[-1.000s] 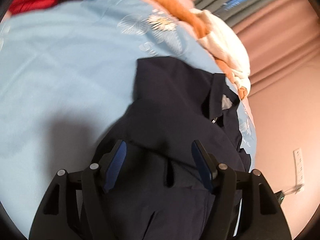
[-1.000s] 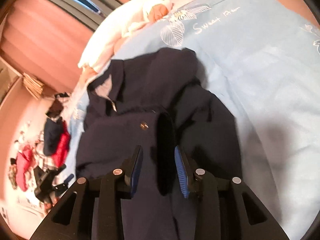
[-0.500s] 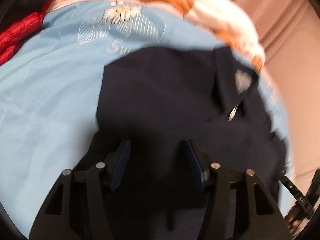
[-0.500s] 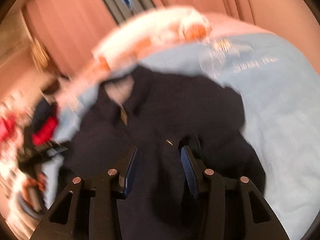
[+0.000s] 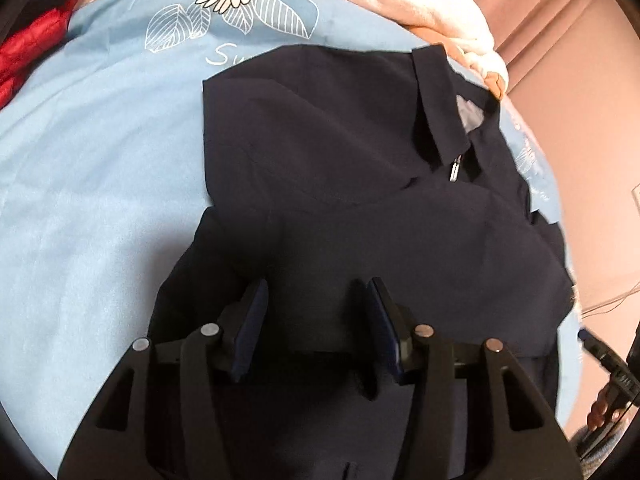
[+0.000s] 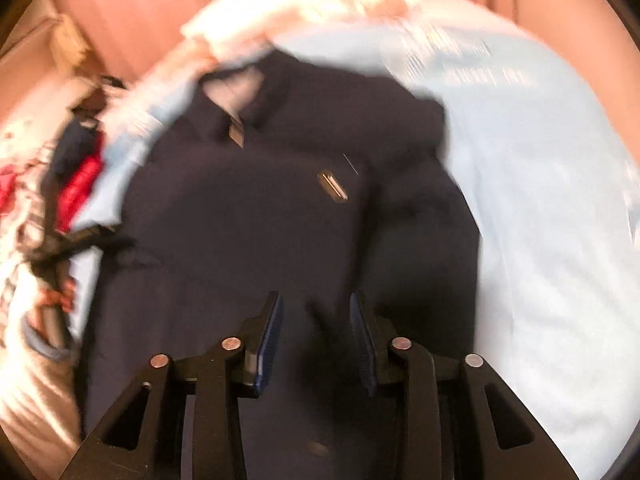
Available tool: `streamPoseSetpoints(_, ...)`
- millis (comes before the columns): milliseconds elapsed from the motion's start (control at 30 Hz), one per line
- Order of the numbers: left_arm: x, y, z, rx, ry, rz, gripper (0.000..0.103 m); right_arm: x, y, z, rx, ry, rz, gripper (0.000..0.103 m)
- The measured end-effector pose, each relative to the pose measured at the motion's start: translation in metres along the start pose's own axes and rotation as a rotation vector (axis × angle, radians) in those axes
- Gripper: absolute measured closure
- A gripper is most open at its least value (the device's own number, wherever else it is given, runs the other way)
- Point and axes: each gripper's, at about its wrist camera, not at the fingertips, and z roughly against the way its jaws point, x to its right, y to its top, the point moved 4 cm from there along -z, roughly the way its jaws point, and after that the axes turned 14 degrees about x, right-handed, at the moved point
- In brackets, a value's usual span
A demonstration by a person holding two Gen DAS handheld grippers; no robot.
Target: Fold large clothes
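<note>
The dark navy collared zip jacket lies near the far edge of the light blue floral bedsheet, sleeves seemingly folded in, with lengthwise folds likely left, while the left gripper and right gripper hover part-open, holding nothing.

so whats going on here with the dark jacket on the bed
A person with a handheld gripper in each hand is folding a navy jacket laid out on a light blue bedsheet. The left gripper and right gripper both hang over its lower part with jaws open, gripping nothing. The collar and zipper pull point towards a white and orange blanket. The right view is blurred.
</note>
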Motion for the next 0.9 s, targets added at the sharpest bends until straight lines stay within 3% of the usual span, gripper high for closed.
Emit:
streamPoseSetpoints(67, -0.001, 0.011, 0.009, 0.013, -0.045, 0.053, 0.050, -0.016, 0.027, -0.010, 0.051, 0.074, 0.027, 0.045)
streamPoseSetpoints(133, -0.004, 0.028, 0.014, 0.039, -0.077, 0.117, 0.043, -0.027, 0.046, -0.029, 0.079, 0.097, 0.063, 0.044)
streamPoseSetpoints(233, -0.006, 0.052, 0.010, 0.046, -0.099, 0.177, 0.039, -0.029, 0.059, -0.064, 0.052, 0.106, 0.076, 0.044)
streamPoseSetpoints(433, -0.004, 0.075, -0.019, 0.045, -0.010, 0.169, 0.037, -0.029, 0.063, -0.096, -0.014, 0.143, 0.124, 0.044)
streamPoseSetpoints(500, -0.009, 0.071, -0.023, 0.044, -0.062, 0.211, 0.036, -0.048, 0.065, -0.094, -0.012, 0.204, 0.158, 0.044)
streamPoseSetpoints(600, -0.018, 0.062, -0.034, 0.026, -0.050, 0.243, 0.038, -0.087, 0.072, -0.122, -0.040, 0.255, 0.220, 0.044)
streamPoseSetpoints(767, -0.035, 0.065, -0.008, 0.140, -0.108, 0.344, 0.037, -0.169, 0.070, -0.179, -0.108, 0.351, 0.315, 0.044)
streamPoseSetpoints(900, -0.046, 0.059, 0.012, 0.173, -0.140, 0.361, 0.036, -0.221, 0.065, -0.231, -0.190, 0.362, 0.410, 0.044)
